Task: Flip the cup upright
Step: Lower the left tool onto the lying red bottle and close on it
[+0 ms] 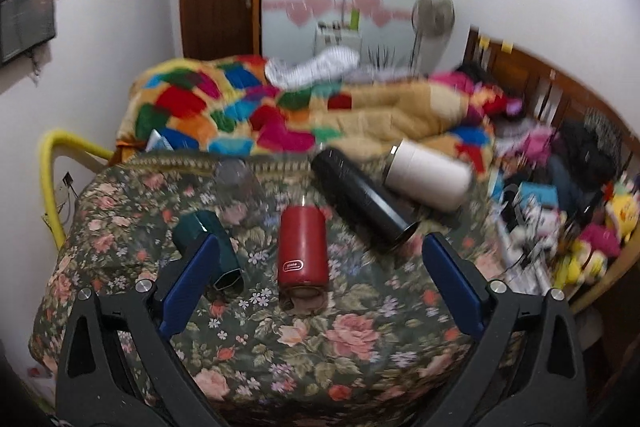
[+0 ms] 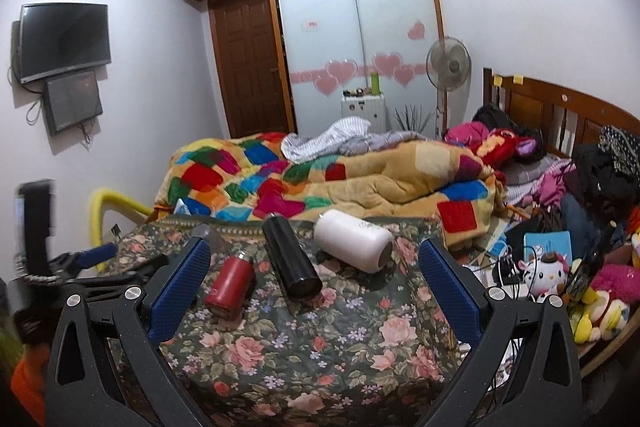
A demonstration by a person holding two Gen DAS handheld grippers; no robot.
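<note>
Several cups lie on their sides on a floral cloth: a red cup, a dark green hexagonal cup, a black flask, a white cup and a clear glass. My left gripper is open, its jaws either side of the red cup, just short of it. My right gripper is open and empty, hovering back from the red cup, black flask and white cup. The left gripper shows at the right view's left edge.
A patchwork quilt is heaped behind the cloth. Toys, cables and a blue box crowd the right side by the wooden headboard. A yellow tube stands at the left by the wall.
</note>
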